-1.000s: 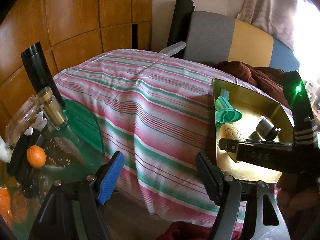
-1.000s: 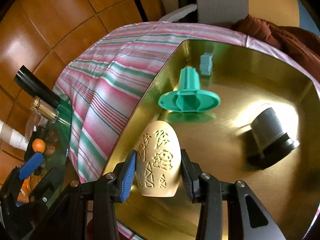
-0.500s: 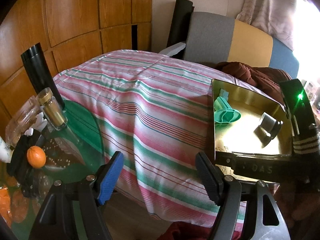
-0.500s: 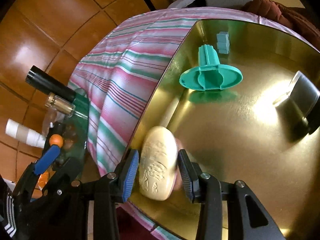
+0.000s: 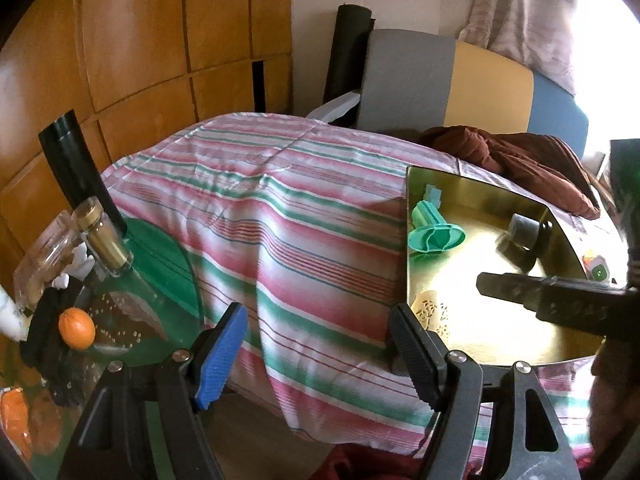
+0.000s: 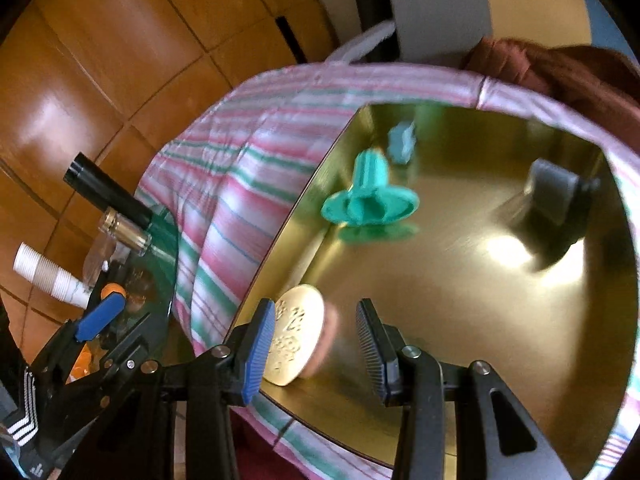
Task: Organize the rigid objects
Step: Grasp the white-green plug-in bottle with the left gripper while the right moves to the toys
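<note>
From the left wrist, the left gripper [image 5: 316, 344] hangs with jaws released over the striped bedcover [image 5: 288, 216]; a gold tray [image 5: 520, 344] lies at its right edge. From the right wrist, the right gripper [image 6: 316, 346] has jaws apart, empty; the carved egg [image 6: 294, 340] lies in the tray's near-left corner against the blue pad.
</note>
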Demonstrator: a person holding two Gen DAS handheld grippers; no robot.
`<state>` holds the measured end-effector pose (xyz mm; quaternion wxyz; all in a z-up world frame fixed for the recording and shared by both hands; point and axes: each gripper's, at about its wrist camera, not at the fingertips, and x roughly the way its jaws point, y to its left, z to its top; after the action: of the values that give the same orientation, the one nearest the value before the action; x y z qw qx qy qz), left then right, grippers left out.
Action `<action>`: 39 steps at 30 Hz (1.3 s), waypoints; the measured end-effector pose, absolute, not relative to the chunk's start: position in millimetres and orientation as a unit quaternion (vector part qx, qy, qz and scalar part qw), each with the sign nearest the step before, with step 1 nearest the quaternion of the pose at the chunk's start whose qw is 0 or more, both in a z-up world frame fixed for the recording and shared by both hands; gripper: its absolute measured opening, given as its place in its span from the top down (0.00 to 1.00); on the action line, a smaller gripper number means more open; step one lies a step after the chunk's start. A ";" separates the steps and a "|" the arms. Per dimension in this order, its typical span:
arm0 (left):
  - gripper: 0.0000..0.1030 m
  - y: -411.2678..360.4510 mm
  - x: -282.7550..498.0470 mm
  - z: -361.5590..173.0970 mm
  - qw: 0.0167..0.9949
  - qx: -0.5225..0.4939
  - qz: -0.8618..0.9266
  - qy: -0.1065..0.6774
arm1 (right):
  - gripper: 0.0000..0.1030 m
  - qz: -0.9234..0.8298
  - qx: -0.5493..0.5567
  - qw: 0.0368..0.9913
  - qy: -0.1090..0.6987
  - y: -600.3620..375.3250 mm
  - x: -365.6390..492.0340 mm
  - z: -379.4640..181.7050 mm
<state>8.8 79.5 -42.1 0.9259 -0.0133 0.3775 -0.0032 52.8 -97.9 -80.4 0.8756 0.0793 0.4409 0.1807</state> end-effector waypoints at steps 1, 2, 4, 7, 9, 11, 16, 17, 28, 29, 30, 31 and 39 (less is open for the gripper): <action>0.27 78.0 8.5 -41.2 0.926 -0.011 -0.004 0.376 | 0.59 0.175 0.072 0.882 0.432 -103.0 50.2 -75.1; 0.27 75.7 8.3 -39.8 0.927 -0.007 -0.006 0.375 | 0.59 0.169 0.067 0.886 0.426 -107.4 48.0 -71.5; 0.27 71.9 8.4 -38.0 0.927 -0.003 -0.010 0.374 | 0.59 0.157 0.062 0.895 0.413 -120.4 43.2 -64.5; 0.27 65.0 8.8 -35.5 0.927 0.002 -0.018 0.374 | 0.59 0.138 0.064 0.904 0.399 -143.9 37.6 -55.9; 0.27 60.8 8.7 -33.6 0.928 0.005 -0.023 0.373 | 0.59 0.124 0.063 0.910 0.391 -157.9 34.0 -52.0; 0.27 54.6 8.8 -31.6 0.928 0.010 -0.031 0.371 | 0.59 0.107 0.062 0.915 0.383 -175.1 29.7 -48.2; 0.27 40.0 9.2 -28.7 0.929 0.023 -0.041 0.368 | 0.59 0.056 0.065 0.924 0.373 -225.0 21.3 -44.1; 0.27 37.2 9.3 -27.3 0.929 0.023 -0.046 0.367 | 0.59 0.046 0.066 0.925 0.372 -234.4 20.1 -43.6; 0.27 -4.9 14.3 -17.7 0.926 0.059 -0.101 0.359 | 0.59 -0.105 0.098 0.928 0.345 -373.1 -2.3 -39.0; 0.27 -9.9 14.6 -16.0 0.925 0.062 -0.110 0.357 | 0.59 -0.121 0.106 0.927 0.340 -388.0 -5.4 -38.8; 0.27 -14.8 14.9 -15.1 0.925 0.065 -0.117 0.356 | 0.59 -0.137 0.113 0.925 0.335 -401.1 -8.8 -38.8; 0.27 -23.3 15.6 -13.6 0.923 0.069 -0.129 0.356 | 0.59 -0.163 0.125 0.922 0.328 -421.6 -13.5 -39.3; 0.33 -98.3 23.7 -1.6 0.902 0.096 -0.219 0.360 | 0.59 -0.278 0.225 0.883 0.305 -524.5 -48.5 -76.2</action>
<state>23.7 -98.3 -1.6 0.9019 0.0962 0.3599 -0.2186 -48.5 -524.5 -76.2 0.8827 0.2246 0.3049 -0.2783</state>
